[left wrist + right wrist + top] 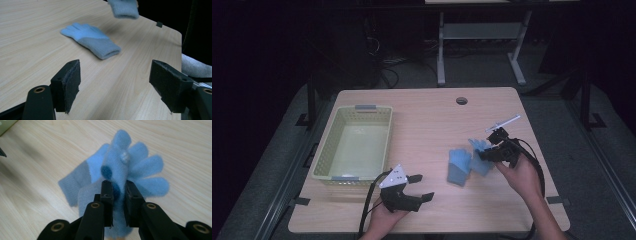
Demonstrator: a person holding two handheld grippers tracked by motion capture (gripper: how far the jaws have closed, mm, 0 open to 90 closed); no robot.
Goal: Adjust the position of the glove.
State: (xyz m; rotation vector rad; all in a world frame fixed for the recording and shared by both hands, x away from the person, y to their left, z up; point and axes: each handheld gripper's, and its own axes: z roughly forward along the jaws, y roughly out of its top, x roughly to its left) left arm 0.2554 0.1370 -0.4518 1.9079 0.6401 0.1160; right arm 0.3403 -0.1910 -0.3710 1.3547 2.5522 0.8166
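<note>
Right gripper (117, 192) pinching one blue glove (130, 167) at frame centre, lifted over a second glove (91, 40) lying flat on the tabletop (427, 120). Left gripper (414, 187) spread wide, empty, lower left of the high view. Probably best: keep the pinch firm, carry slowly toward the basket (362, 114), avoid snagging the fabric.

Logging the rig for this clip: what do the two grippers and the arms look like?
Both grippers are black, each trailing a black cable. The left gripper carries a grey three-cornered plate and has flat rectangular padded jaws. The right gripper bears a thin white rod. Forearms are bare, no sleeves.
</note>
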